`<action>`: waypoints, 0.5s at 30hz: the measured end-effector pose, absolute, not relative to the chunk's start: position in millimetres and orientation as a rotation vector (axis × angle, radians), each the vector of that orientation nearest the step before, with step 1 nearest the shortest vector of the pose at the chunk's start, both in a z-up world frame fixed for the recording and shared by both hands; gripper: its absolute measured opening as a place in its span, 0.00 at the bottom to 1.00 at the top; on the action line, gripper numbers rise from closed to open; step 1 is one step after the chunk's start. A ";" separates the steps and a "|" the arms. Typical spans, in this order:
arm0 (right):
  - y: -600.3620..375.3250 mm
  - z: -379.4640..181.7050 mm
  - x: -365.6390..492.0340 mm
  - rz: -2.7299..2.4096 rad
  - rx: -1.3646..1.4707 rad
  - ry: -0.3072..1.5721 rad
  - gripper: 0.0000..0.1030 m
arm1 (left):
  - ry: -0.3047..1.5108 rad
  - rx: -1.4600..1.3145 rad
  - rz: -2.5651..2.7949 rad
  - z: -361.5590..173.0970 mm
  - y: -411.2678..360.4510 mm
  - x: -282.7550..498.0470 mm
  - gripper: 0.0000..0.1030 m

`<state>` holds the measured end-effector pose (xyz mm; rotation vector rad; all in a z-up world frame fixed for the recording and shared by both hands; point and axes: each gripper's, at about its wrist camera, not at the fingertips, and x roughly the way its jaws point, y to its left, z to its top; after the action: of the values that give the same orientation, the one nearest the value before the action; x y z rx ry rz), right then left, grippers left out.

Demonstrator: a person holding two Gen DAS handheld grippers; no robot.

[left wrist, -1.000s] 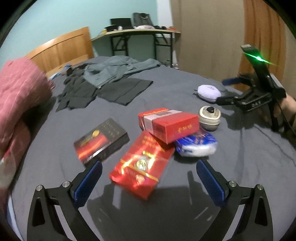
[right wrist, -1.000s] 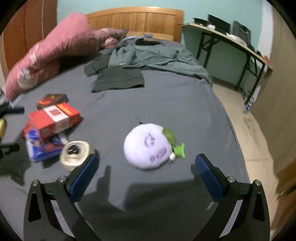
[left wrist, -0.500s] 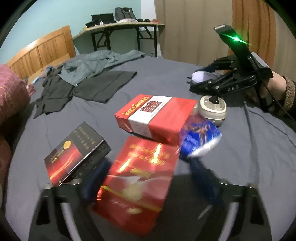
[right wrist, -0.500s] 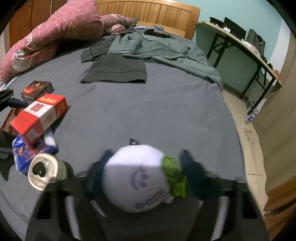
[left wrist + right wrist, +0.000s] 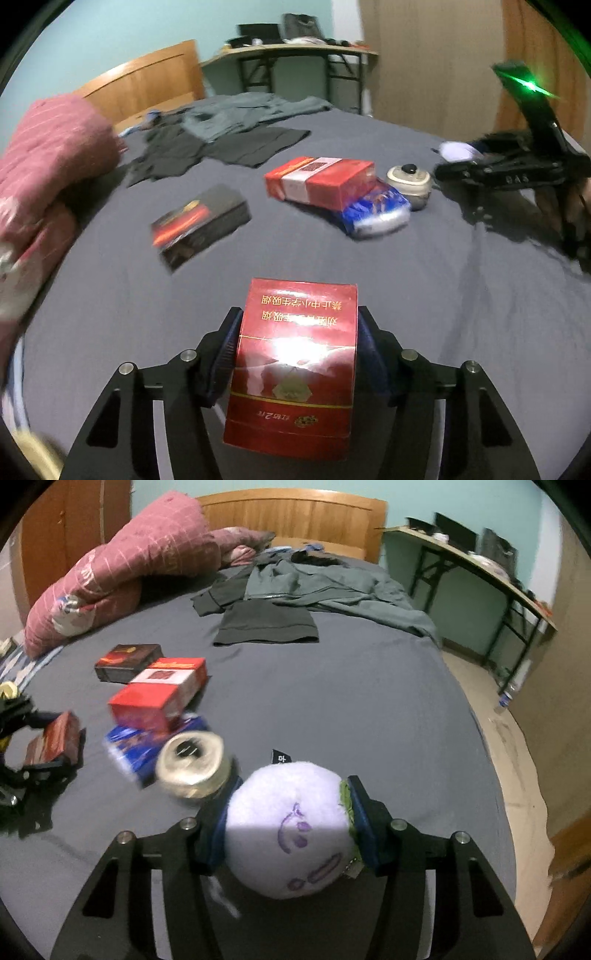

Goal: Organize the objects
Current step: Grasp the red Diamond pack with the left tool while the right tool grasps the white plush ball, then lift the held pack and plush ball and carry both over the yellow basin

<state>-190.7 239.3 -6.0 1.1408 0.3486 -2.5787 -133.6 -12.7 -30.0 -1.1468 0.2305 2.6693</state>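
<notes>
My left gripper (image 5: 297,332) is shut on a glossy red carton (image 5: 295,365) and holds it over the grey bed; it also shows in the right wrist view (image 5: 51,742). My right gripper (image 5: 291,805) is shut on a round lilac plush toy (image 5: 291,834) with a green tuft. On the bed lie a red-and-white box (image 5: 321,181) resting on a blue packet (image 5: 376,214), a black-and-red box (image 5: 201,223) and a round cream tin (image 5: 408,181). The tin (image 5: 190,764) sits just left of my right gripper.
Grey clothes (image 5: 295,594) are spread at the far end of the bed. A pink quilt (image 5: 122,568) is piled at the left by the wooden headboard (image 5: 295,513). A desk (image 5: 480,565) stands to the right, beyond the bed's edge.
Both grippers moved in and closed: the left on the red carton, lifting it away from the pile, and the right on the lilac plush toy.
</notes>
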 end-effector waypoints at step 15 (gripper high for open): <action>196.4 18.2 -49.8 -2.617 1.066 0.029 0.55 | -0.150 -0.993 2.961 38.3 -16.8 17.0 0.54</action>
<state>-49.8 196.4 18.2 1.0658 0.0290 -2.6171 17.0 -16.8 38.3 -0.9929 -0.1497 2.9614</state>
